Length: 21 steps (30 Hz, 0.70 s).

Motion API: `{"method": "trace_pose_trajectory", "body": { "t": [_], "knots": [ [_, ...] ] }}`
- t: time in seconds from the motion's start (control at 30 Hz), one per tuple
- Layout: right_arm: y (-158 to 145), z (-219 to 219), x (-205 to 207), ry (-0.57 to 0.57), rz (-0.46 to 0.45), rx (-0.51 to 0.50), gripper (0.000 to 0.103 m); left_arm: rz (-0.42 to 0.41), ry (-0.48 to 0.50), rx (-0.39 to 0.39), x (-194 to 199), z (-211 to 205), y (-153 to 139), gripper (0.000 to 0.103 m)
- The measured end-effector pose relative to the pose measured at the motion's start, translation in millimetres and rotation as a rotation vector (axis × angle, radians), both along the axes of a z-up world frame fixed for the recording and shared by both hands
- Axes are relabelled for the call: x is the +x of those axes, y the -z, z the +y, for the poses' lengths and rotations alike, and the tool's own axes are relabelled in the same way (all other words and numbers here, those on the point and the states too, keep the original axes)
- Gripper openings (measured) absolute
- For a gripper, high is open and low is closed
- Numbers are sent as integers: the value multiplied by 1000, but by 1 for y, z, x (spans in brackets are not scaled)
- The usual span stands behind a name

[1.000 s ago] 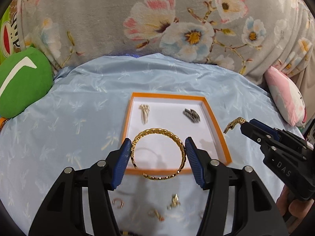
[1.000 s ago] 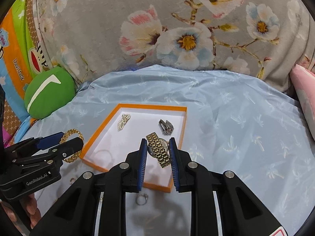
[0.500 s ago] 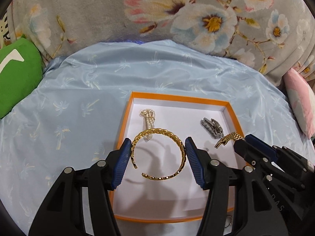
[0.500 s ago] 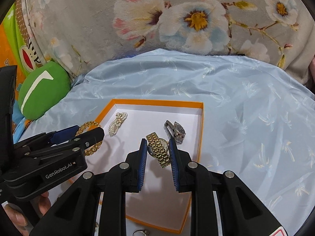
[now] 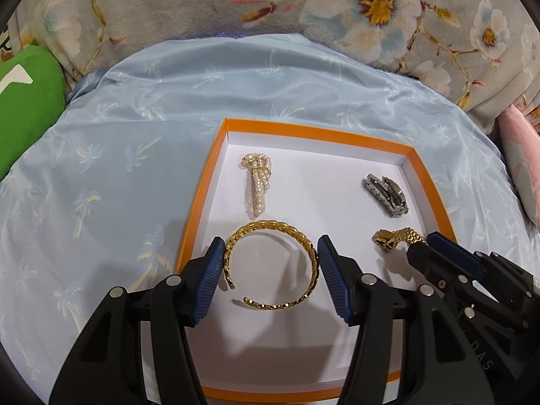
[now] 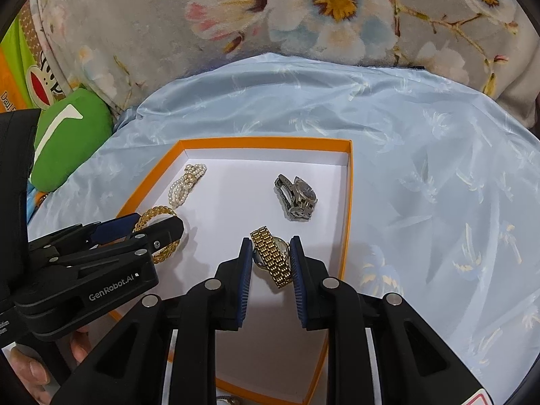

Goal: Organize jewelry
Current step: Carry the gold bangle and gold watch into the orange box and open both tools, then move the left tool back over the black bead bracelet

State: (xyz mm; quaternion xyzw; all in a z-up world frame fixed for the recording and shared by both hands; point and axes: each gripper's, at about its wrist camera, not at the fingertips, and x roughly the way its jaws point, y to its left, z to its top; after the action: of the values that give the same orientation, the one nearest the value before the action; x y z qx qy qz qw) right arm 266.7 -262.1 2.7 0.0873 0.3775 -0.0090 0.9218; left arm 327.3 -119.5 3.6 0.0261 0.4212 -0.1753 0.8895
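A shallow orange-rimmed box with a white floor is seen lying on a pale blue cloth printed with palm trees, and both grippers are held over it. Between the blue pads of the left gripper a gold cuff bangle is clamped, its open ends turned toward the camera; whether it touches the box floor or hangs just above it cannot be told. The right gripper is closed on a gold watch — the linked band and part of the dial are pinched between the pads, above the near right part of the box. In the far left of the box a pearl piece lies flat, and in the far right a silver watch rests on its side, well apart from the pearls. From the right wrist view a small ring-like piece is glimpsed outside the near rim, too cut off to identify. Behind the cloth a grey floral fabric is draped, and a green cushion sits at the left edge — a pink one at the right.
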Motion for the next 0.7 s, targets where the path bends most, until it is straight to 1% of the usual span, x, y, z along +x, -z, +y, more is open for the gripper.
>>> {"method": "trace_pose_trajectory", "body": {
  "t": [0.07, 0.1, 0.17, 0.2, 0.3, 0.4, 0.57, 0.7],
  "knots": [
    [-1, 0, -2, 7, -11, -8, 22, 6, -7, -12, 0, 3, 1, 55],
    [-2, 0, -3, 9, -14, -12, 22, 4, -8, -14, 0, 3, 0, 56],
    [-3, -1, -5, 14, -21, -11, 25, -3, -9, -14, -2, 2, -1, 60],
    [-3, -1, -7, 17, -25, -9, 28, -4, -9, -13, -3, 2, -1, 61],
    [-6, -4, -13, 21, -38, 3, 29, -6, -12, -16, -4, 2, -1, 62],
    [-12, -5, -21, 24, -56, 7, 29, -14, -15, -49, -9, 7, -6, 62],
    [-23, -4, -50, 19, -87, 16, 29, -51, -28, -59, -26, 25, -21, 62],
    [-29, 1, -81, 15, -99, 18, 29, -82, -37, -50, -52, 48, -33, 62]
  ]
}}
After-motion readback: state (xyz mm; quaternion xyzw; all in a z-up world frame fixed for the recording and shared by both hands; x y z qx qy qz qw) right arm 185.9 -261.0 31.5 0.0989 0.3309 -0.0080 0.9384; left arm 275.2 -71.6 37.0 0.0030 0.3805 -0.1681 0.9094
